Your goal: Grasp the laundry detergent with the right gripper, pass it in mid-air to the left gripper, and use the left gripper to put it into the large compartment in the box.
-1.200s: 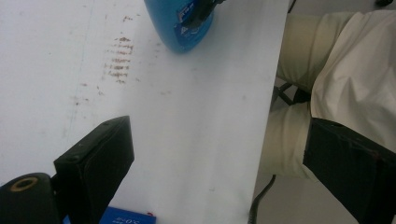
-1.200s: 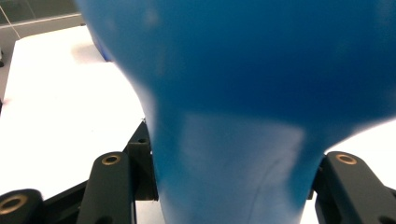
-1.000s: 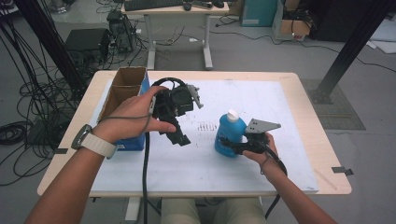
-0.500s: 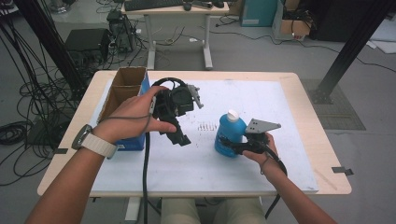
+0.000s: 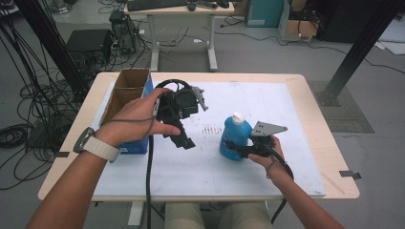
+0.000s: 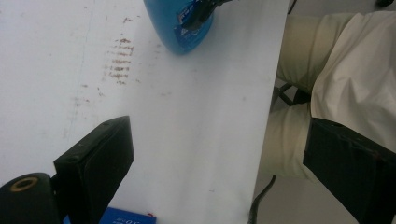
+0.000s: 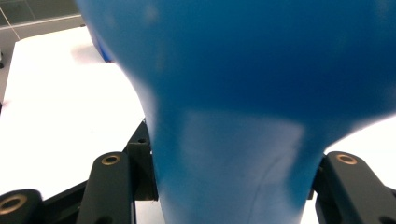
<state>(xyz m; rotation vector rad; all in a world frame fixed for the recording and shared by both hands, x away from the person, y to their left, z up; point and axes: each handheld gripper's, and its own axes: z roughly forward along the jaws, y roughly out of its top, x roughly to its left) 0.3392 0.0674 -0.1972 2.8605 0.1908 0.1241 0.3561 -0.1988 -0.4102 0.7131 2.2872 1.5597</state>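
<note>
**Surroundings of the work area**

A pale wooden tabletop [image 5: 315, 102] carries a white sheet [image 5: 267, 102] marked by a small patch of brownish stains [image 5: 211, 129]. At the left edge stands an open cardboard box [image 5: 125, 88] with two compartments and a blue outer side. Beyond, on the grey floor [image 5: 267, 52], a second desk [image 5: 179, 9] bears a keyboard; cables [image 5: 24, 86] and dark equipment lie at left, black frame posts [image 5: 360, 45] at right.

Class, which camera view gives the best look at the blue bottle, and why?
The high view: the blue bottle stands upright on the table, white cap and whole outline visible, gripped by the right gripper. The right gripper view shows a blurred blue body between the jaws; the left gripper view catches part of it at the top edge.
</note>
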